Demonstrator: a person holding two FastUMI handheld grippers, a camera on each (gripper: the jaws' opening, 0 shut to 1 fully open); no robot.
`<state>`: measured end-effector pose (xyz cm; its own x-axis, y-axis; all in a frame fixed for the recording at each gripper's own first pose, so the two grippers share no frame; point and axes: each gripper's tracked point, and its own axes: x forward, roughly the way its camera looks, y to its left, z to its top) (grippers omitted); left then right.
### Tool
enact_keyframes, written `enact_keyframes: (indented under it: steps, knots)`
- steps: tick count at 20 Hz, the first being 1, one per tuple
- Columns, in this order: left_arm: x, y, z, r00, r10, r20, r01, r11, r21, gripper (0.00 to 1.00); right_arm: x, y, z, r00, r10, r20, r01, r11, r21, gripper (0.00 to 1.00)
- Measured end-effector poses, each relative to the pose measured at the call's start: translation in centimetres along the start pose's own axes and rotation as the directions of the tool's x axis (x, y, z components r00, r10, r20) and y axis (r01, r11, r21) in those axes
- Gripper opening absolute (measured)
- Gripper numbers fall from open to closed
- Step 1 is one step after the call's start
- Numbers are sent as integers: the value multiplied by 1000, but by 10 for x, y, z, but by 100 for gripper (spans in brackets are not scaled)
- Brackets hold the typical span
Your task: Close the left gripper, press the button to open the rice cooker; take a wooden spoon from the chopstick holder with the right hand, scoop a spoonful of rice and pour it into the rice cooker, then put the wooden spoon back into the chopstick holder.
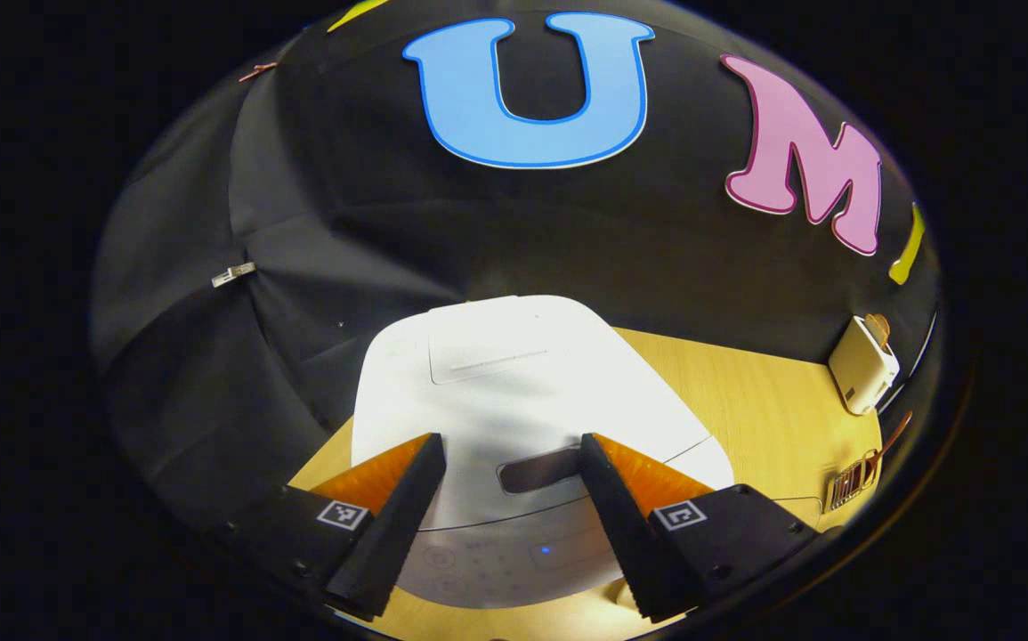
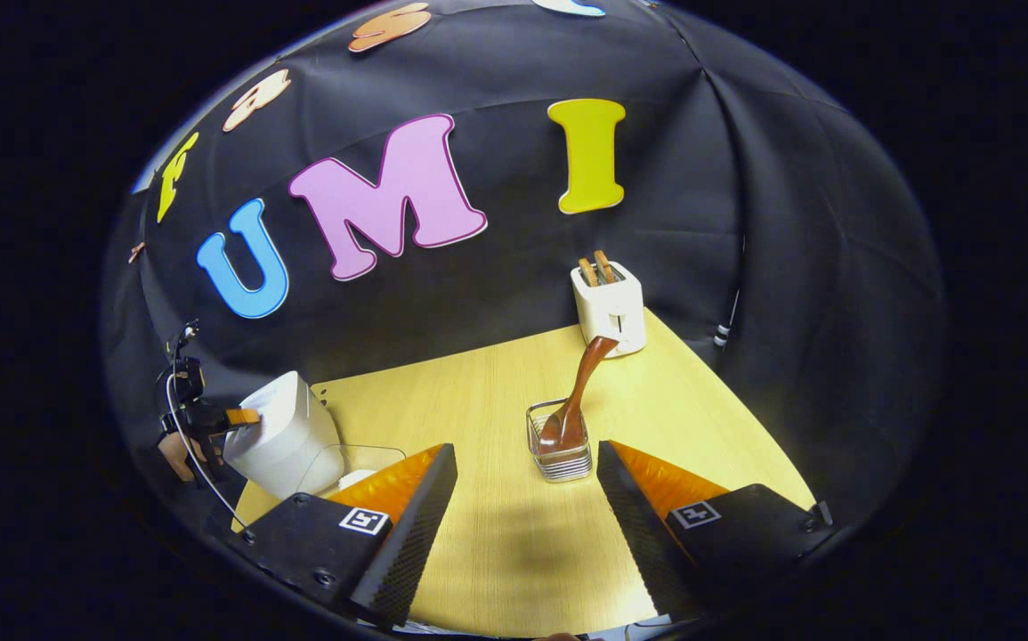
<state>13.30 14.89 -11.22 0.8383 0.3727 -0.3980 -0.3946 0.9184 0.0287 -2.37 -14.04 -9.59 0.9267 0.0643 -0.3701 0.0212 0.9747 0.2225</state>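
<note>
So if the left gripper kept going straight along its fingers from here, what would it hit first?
Most likely the rice cooker: the left gripper hangs open over its closed lid, the dark release button sitting between the jaws. Depth is hard to judge, so the lid or the button could come first.

glossy wooden spoon (image 2: 578, 389), wire holder (image 2: 558, 454), woodgrain table (image 2: 478, 418).

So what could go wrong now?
The left tool is open over the rice cooker, with a finger on each side of the button; pushing like this could miss it. The wooden spoon leans in its chopstick holder, so a clumsy grab by the right tool might tip it.
</note>
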Motion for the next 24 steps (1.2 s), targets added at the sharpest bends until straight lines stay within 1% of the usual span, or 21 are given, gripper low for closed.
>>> enact_keyframes:
  steps: [2,5,6,7,10,13,15,17,18,20,21,23,24]
  knots:
    - [0,0,0,1000,22,-1,-22,1000,-4,100,9,1,-6,1000,13,-16,-13,1000,-20,98]
    - [4,-4,4,998,65,-2,-65,998,-9,100,24,14,-17,997,64,-45,-65,998,-22,99]
    - [1,-3,1,997,78,-2,-78,997,-4,98,28,17,-19,996,77,-49,-78,997,-19,99]
    - [1,-2,1,996,84,-11,-84,996,-12,98,33,21,-20,995,91,-51,-91,996,-9,99]
    - [-4,-3,8,998,63,-12,-64,996,-63,98,43,29,-21,992,118,-52,-117,993,22,99]
    - [-13,-4,22,998,52,32,-50,996,-76,99,48,36,-21,987,146,-64,-145,989,24,99]
    - [-15,-4,26,998,56,28,-53,995,-84,99,46,39,-17,987,151,-61,-151,989,3,99]
    - [-11,-8,22,998,62,-6,-62,992,-111,99,43,41,-19,987,147,-60,-148,989,-5,98]
    - [-7,-15,17,998,51,-29,-54,992,-111,100,42,42,-21,988,143,-62,-143,990,-6,98]
    - [-3,-22,2,994,73,-76,-77,995,-61,100,37,47,-22,989,135,-58,-136,991,-3,98]
    - [-3,-23,5,995,78,-57,-80,996,-44,100,33,51,-22,990,131,-57,-131,991,-2,98]
    - [-3,-26,5,996,67,-62,-70,996,-50,99,26,58,-24,991,122,-53,-122,992,-7,98]
    - [-3,-25,2,997,56,-62,-58,998,-32,100,24,62,-27,991,122,-55,-123,992,-11,98]
